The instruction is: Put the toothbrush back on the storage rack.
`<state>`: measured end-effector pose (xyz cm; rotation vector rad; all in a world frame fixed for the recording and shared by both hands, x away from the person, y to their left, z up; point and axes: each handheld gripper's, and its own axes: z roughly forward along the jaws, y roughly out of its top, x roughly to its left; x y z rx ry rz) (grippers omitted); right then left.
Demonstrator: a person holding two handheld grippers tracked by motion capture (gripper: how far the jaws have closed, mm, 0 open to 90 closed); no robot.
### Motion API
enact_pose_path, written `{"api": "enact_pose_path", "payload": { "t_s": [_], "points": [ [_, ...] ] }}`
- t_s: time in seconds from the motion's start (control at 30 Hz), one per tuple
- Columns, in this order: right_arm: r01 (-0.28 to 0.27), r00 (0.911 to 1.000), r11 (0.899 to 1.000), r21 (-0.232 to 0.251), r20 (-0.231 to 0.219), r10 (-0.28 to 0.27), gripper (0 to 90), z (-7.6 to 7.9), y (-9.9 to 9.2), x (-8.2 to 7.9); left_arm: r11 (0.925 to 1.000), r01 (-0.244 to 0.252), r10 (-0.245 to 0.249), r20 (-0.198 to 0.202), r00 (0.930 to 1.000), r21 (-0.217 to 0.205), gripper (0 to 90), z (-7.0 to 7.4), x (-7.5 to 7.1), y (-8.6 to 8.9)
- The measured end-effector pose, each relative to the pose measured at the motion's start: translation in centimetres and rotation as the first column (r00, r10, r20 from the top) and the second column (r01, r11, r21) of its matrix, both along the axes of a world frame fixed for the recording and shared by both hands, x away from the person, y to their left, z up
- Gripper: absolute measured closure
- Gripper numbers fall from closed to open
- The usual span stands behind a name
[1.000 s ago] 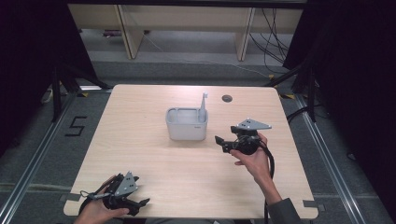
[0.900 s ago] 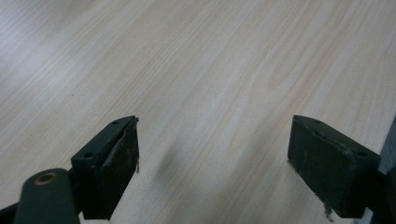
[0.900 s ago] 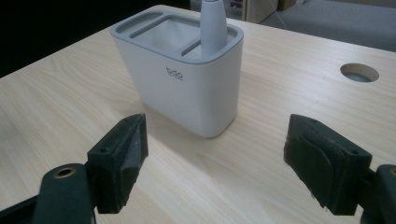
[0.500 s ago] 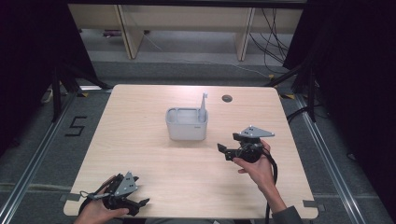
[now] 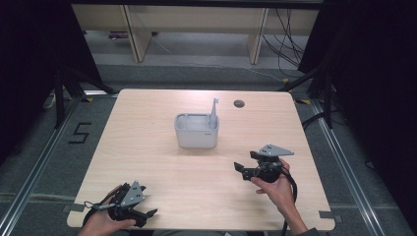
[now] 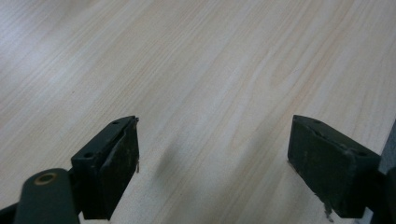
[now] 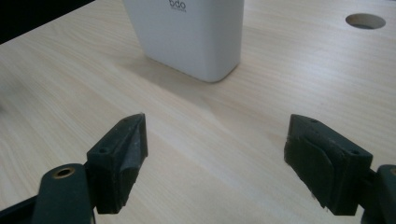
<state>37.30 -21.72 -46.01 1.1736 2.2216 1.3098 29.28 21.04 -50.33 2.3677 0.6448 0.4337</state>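
Note:
A pale grey tub [image 5: 196,131] stands in the middle of the wooden table [image 5: 147,147], with a thin grey upright piece [image 5: 214,107] rising from its right rim. My right gripper [image 5: 242,170] is held low, to the right of the tub and nearer the front, pointing left; its jaws are open and empty. The right gripper view has the tub [image 7: 187,32] just beyond my open right gripper [image 7: 215,144]. At the front left corner my left gripper [image 5: 147,217] rests in a hand. The left gripper view has that gripper [image 6: 215,149] open over bare wood.
A round cable hole [image 5: 239,103] [image 7: 365,20] sits in the table behind the tub on the right. Shelving [image 5: 196,29] and loose cables [image 5: 290,39] lie on the floor beyond the far edge. Dark curtains stand on both sides.
My right gripper has drawn back from beside the tub toward the table's near edge and dropped lower. The left gripper has stayed in place.

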Motion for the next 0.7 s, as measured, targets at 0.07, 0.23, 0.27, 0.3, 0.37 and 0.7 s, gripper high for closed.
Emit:
{"api": "enact_pose_path", "payload": {
  "t_s": [0.07,0.23,0.27,0.3,0.37,0.7],
  "points": [
    [0.008,1.0000,1.000,-0.006,0.005,-0.008,21.9,-0.5,-0.2,-0.2,1.0000,-0.001,0.001,-0.001,1.0000,-0.003,16.3,0.0,0.0,0.0],
    [-0.009,0.9998,1.000,-0.004,-0.017,0.009,21.0,-1.3,-0.4,-0.8,0.9999,0.001,-0.001,0.005,1.0000,0.012,16.3,0.0,0.0,0.0],
    [-0.024,0.9996,1.000,-0.017,-0.017,0.024,20.8,-1.3,-0.5,-0.9,0.9999,0.001,-0.001,0.005,1.0000,0.011,16.3,0.0,0.0,0.0],
    [-0.010,0.9997,1.000,-0.021,-0.021,0.010,20.8,-1.3,-0.5,-1.1,1.0000,-0.001,0.001,0.000,1.0000,-0.001,16.3,0.0,0.0,0.0],
    [-0.015,0.9998,1.000,-0.024,-0.010,0.015,20.6,-1.3,-0.6,-1.3,1.0000,-0.001,0.001,0.001,1.0000,0.002,16.3,0.0,0.0,0.0],
    [-0.044,0.9988,0.997,-0.062,-0.022,0.043,16.0,-2.1,-1.0,-2.7,0.9999,0.000,0.000,0.008,1.0000,0.013,16.3,0.0,0.0,0.1]
  ]
}}
